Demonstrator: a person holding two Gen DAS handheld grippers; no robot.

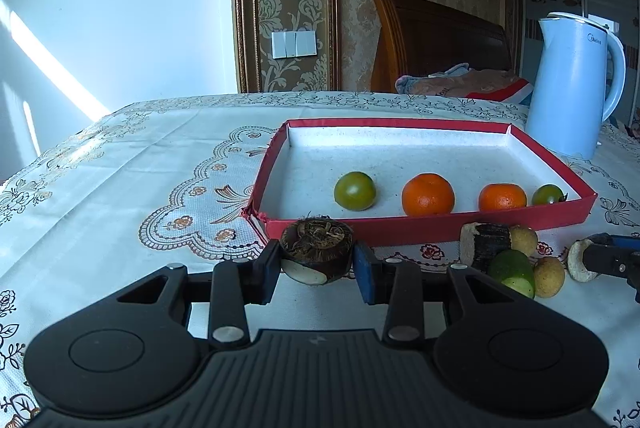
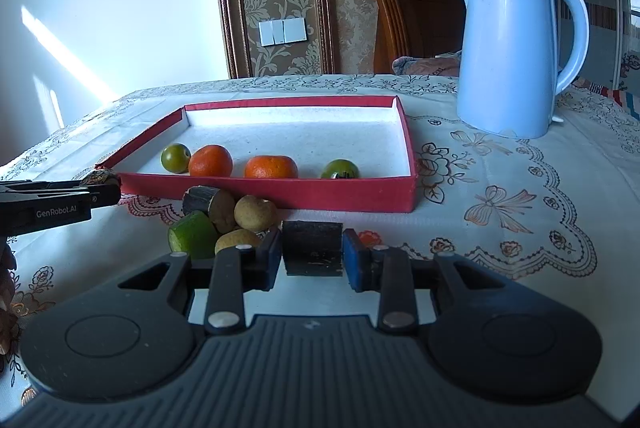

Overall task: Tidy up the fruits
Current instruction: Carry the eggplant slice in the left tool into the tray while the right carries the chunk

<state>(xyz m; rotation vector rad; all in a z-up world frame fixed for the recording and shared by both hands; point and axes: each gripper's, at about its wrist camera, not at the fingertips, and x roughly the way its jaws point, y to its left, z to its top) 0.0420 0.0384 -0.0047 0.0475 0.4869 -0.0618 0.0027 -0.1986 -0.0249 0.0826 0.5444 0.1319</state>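
Note:
My left gripper [image 1: 317, 264] is shut on a dark brown water chestnut [image 1: 316, 248], just in front of the near wall of the red tray [image 1: 420, 224]. Inside the tray lie a green tomato [image 1: 354, 190], two tangerines [image 1: 428, 194] [image 1: 502, 197] and a smaller green tomato [image 1: 548, 194]. My right gripper [image 2: 311, 252] is shut on a dark sugarcane piece [image 2: 313, 246], held just above the cloth in front of the tray [image 2: 280, 194]. To its left sit another sugarcane piece [image 2: 200, 199], a cucumber chunk [image 2: 192, 234] and longans [image 2: 255, 213].
A pale blue kettle [image 2: 508, 48] stands behind the tray's right corner. The left gripper [image 2: 106, 194] with the water chestnut [image 2: 100, 177] reaches in from the left of the right wrist view. A flowered tablecloth [image 2: 520, 196] covers the table; its far edge borders a bed.

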